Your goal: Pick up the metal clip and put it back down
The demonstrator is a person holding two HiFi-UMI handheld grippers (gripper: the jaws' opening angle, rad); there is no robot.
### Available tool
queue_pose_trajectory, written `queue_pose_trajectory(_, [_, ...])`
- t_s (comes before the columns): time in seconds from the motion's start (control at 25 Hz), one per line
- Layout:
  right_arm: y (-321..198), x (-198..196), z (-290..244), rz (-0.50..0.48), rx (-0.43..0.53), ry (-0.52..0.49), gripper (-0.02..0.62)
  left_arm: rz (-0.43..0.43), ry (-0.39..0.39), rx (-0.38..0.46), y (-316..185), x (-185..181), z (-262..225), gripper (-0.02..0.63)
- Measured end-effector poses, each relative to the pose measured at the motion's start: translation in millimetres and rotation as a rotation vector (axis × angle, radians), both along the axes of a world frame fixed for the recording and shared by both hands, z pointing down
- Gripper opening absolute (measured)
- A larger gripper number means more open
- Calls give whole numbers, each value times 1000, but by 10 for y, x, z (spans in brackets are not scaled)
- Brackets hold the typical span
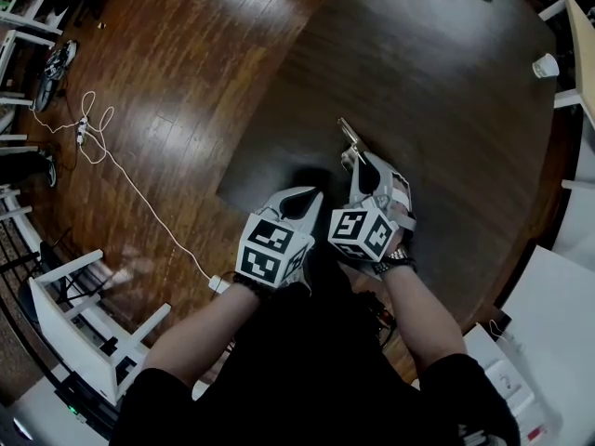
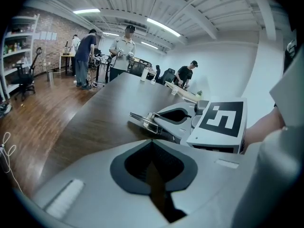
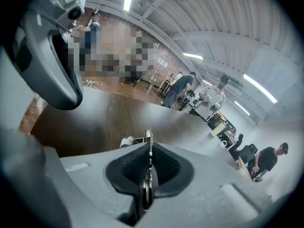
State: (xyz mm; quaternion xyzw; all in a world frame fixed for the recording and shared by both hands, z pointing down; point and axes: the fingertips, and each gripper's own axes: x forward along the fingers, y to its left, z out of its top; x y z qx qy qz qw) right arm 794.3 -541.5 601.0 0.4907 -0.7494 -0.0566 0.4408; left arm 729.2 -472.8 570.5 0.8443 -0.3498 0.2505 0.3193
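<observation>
Right gripper (image 1: 356, 161) pinching metal clip (image 1: 350, 135), its body mostly hidden

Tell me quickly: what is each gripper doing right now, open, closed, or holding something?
Left gripper: closed, nothing between the jaws.
Right gripper: closed on the metal clip.

Metal clip (image 1: 350, 136): bare silvery steel, smooth, shiny edges.
Surface (image 1: 446, 110): dark wood grain, matt, faint sheen.
Floor (image 1: 186, 54): reddish wood planks, glossy, glare patches.
Right hand-held gripper (image 1: 357, 160) and left hand-held gripper (image 1: 312, 193): pale grey plastic, smooth, matt; pads (image 3: 136, 167) black, ribbed, rubbery.
Marker cubes (image 1: 363, 233): flat black-and-white print, matt.
Cable (image 1: 139, 189) on floor: white, smooth plastic sheath.
</observation>
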Motion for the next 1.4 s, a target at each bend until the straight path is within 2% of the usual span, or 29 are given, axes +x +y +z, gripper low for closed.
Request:
queue_pose_trajectory(0.28, [-5, 6, -284, -17, 32, -48, -3, -31, -12, 49, -45, -42, -194, 15])
queue_pose_trajectory(0.6, [2, -107, -636, -60, 69, -97, -3, -106, -16, 110, -52, -199, -476, 15])
queue_pose_trajectory(0.92, [126, -387, -970, -112, 95, -147, -3, -194, -6, 177, 39, -545, -753, 15])
queue_pose_trajectory(1.4, [410, -807, -1628, -148, 162, -241, -3, -218, 33, 312, 157, -892, -1273, 15])
